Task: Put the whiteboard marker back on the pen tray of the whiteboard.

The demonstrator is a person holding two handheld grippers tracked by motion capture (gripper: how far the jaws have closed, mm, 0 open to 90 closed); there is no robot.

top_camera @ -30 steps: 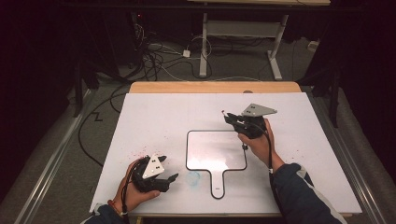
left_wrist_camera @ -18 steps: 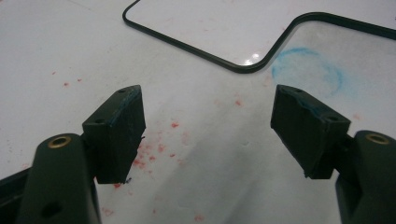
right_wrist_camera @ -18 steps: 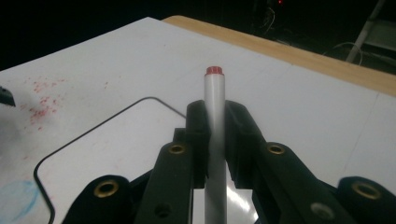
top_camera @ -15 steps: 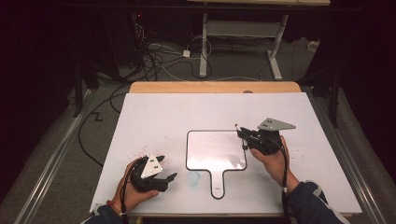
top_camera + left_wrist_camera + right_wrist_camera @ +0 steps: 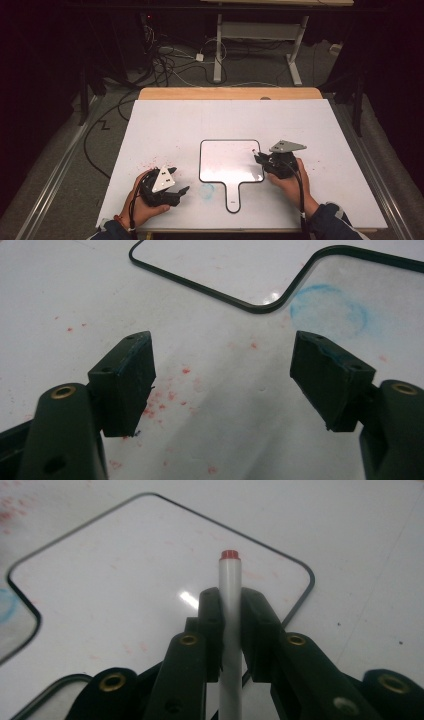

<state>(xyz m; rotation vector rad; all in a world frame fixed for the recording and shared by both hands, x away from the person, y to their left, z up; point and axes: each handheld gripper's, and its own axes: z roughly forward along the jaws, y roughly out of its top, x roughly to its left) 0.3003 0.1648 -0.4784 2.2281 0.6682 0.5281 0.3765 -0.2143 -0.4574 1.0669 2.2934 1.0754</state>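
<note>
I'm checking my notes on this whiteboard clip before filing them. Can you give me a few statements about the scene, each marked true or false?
1. The right hand-held gripper is shut on a white marker. True.
2. The marker's end is blue. False: it is red.
3. The left hand-held gripper has its jaws open with nothing between them. True.
4. The paddle-shaped whiteboard has a red rim. False: its rim is black.
5. A blue smudge lies on the table beside the whiteboard's handle. True.

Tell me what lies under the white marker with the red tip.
The white marker, clamped in the right gripper, hangs over the black-rimmed paddle-shaped whiteboard. The board beneath gripper and marker is hidden.
</note>
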